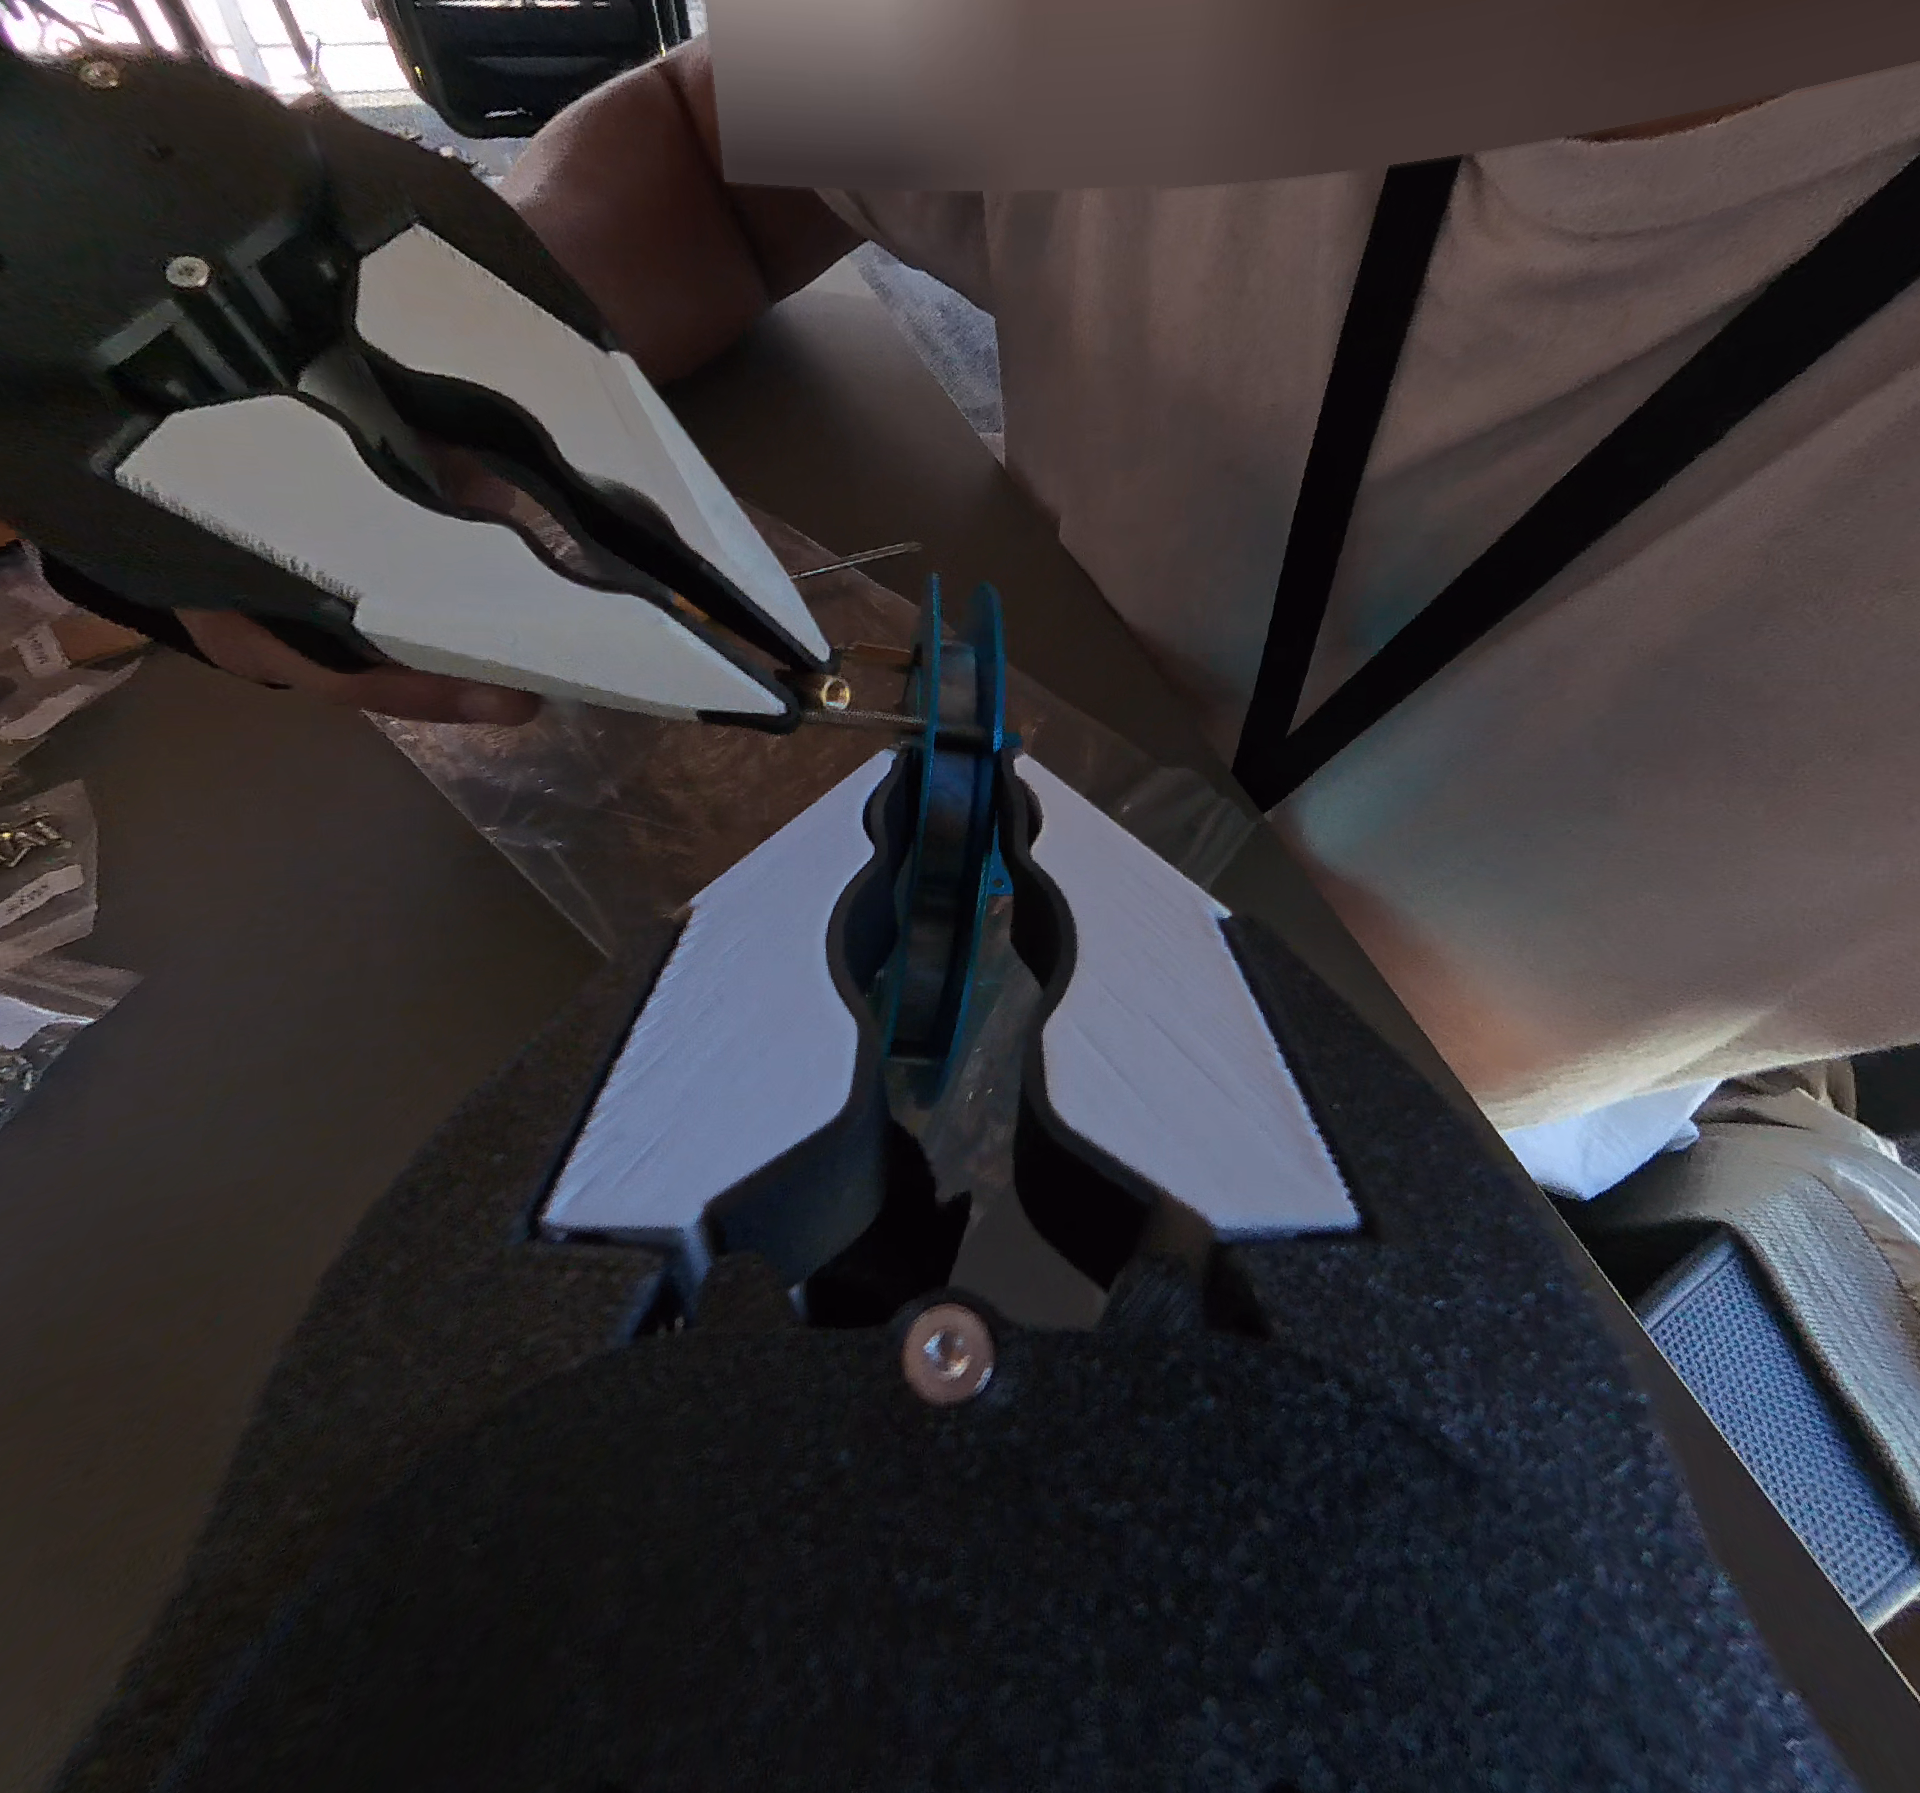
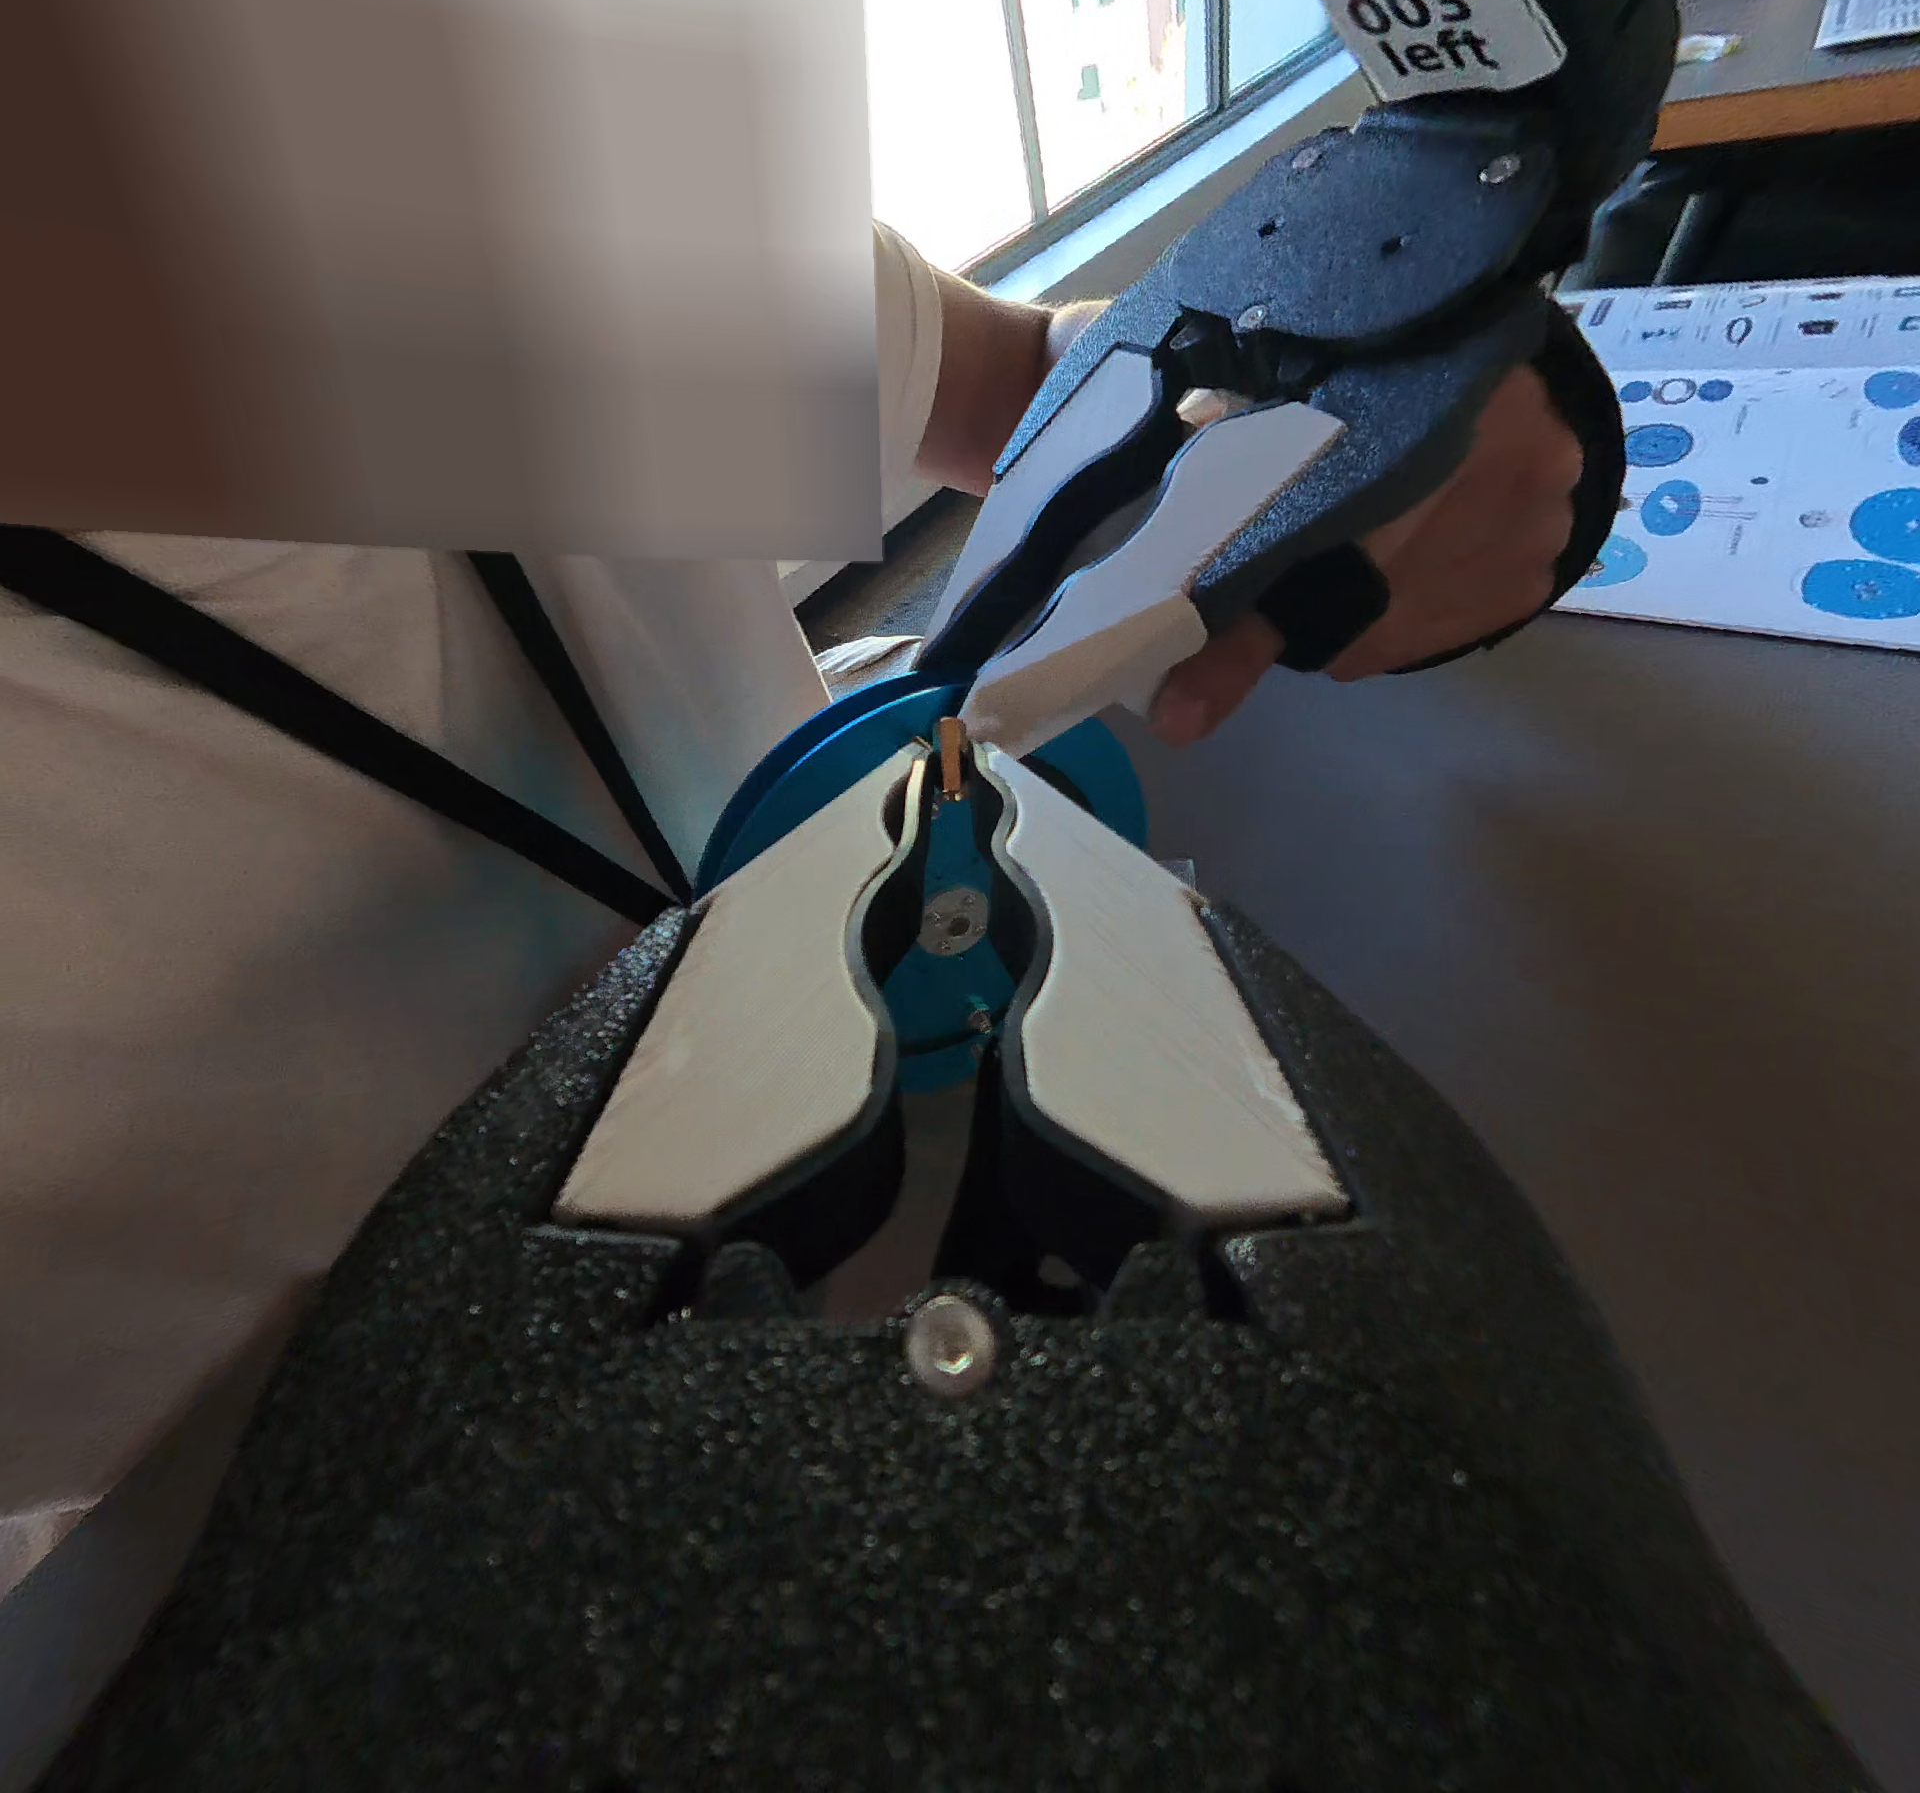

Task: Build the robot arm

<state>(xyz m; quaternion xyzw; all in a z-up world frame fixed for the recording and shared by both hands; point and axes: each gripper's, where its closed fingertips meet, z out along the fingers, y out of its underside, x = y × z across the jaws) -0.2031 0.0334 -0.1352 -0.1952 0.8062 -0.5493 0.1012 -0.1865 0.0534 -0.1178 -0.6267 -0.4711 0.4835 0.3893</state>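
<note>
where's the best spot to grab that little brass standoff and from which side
Pinch the brass standoff across its slim sides, fingertips only, coming from the side away from the blue wheel. It is a short narrow post close to the wheel's face, so a deeper grip would likely foul the wheel. The right tool holds it this way.

daylight from window (image 2: 1101, 50) | backlit, dim foreground | fisheye-warped edges
</note>
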